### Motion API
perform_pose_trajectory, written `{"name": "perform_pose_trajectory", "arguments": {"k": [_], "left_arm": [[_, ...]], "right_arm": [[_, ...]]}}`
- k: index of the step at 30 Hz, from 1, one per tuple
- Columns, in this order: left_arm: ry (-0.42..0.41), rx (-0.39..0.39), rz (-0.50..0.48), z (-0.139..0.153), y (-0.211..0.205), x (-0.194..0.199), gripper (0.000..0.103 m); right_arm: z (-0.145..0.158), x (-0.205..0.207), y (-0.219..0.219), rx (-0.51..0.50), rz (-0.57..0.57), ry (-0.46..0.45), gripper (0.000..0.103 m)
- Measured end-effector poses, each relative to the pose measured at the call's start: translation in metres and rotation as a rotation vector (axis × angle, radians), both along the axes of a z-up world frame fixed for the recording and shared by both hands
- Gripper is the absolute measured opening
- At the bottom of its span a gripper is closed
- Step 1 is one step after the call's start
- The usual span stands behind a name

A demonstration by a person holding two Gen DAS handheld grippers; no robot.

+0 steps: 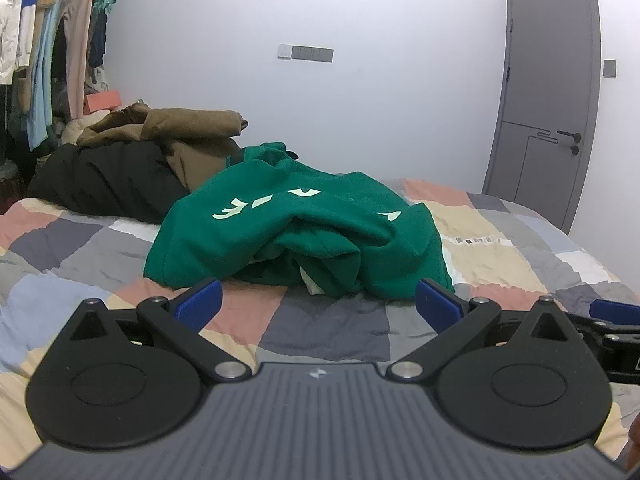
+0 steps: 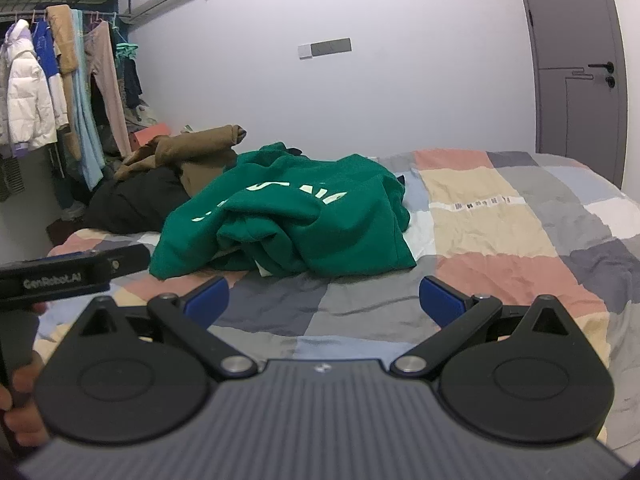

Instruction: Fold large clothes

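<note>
Both tongs — left tongs [image 1: 318, 300] and right tongs [image 2: 324, 298] — are hovering wide apart and gripping nothing, while the green sweatshirt [image 1: 296, 228] is lying crumpled on the patchwork bed [image 1: 328, 328] just ahead of them — folding is apparently not yet begun.

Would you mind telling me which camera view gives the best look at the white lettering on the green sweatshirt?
The right wrist view: the green sweatshirt lies crumpled on the bed, and its upper face shows a longer run of white lettering. The left wrist view sees the sweatshirt lower and closer, so folds break the lettering into fragments.
</note>
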State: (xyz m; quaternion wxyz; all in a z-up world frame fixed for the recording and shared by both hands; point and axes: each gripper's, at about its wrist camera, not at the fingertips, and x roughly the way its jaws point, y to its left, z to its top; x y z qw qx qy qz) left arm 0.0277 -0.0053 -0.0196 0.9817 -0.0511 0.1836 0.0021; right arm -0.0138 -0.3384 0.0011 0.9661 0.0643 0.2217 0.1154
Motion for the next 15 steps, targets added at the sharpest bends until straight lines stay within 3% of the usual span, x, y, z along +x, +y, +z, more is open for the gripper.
{"name": "perform_pose_trajectory", "arguments": {"k": [7,15], "left_arm": [[0.021,-0.007,0.008,-0.007,0.007,0.015,0.103],[0.042,-0.023,0.001,-0.013,0.016,0.041,0.103]], "right_arm": [[-0.005,0.007,0.002,-0.019,-0.002,-0.004,0.103],[-0.014,0.033,-0.005,0.046,-0.020,0.044,0.103]]}}
